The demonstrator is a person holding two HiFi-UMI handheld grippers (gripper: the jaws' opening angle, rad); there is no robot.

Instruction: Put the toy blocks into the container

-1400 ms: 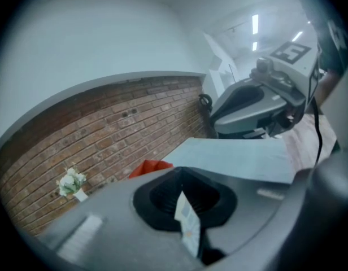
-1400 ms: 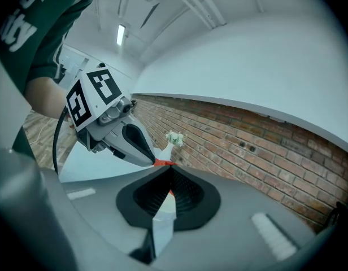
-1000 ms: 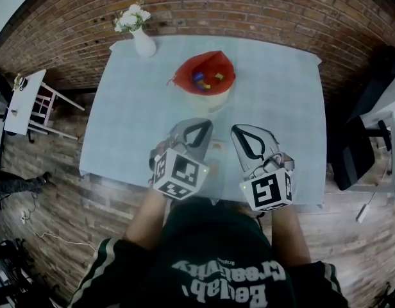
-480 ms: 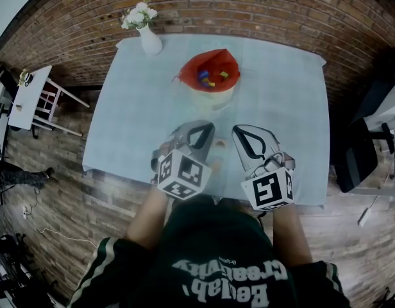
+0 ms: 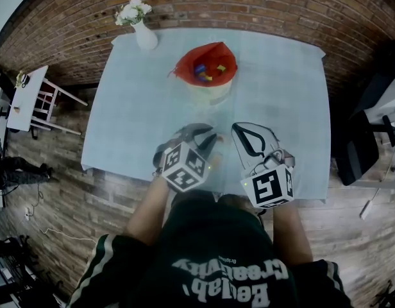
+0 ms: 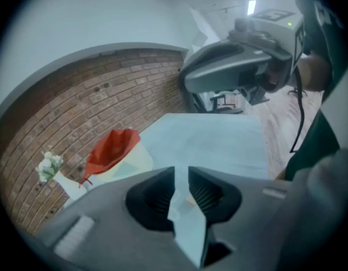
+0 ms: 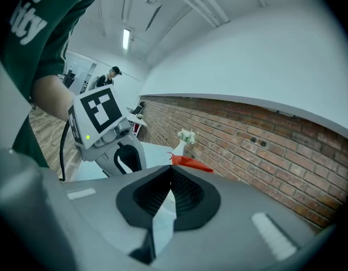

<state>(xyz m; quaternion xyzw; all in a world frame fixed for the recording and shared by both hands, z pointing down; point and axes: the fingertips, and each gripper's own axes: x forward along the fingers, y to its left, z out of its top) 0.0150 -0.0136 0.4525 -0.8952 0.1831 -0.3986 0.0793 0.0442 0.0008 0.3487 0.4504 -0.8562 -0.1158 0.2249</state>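
A pale container lined with a red bag (image 5: 205,76) stands mid-table with several coloured blocks (image 5: 208,70) inside; it also shows in the left gripper view as the red bag (image 6: 112,151). A small tan block (image 6: 190,200) lies on the cloth just beyond my left gripper (image 5: 209,137). The left jaws are opening and stand a narrow gap apart, with the block showing through the gap and no pad pressing on it. My right gripper (image 5: 238,131) hovers beside it near the table's front edge, fingertips together and holding nothing.
A white vase with flowers (image 5: 141,29) stands at the table's far left corner. Light blue cloth (image 5: 281,88) covers the table. A white side table (image 5: 27,101) is at the left and a dark chair (image 5: 358,153) at the right.
My left gripper has turned and tipped toward the right, over the tan block, and its jaws have parted slightly. The right gripper has stayed in place.
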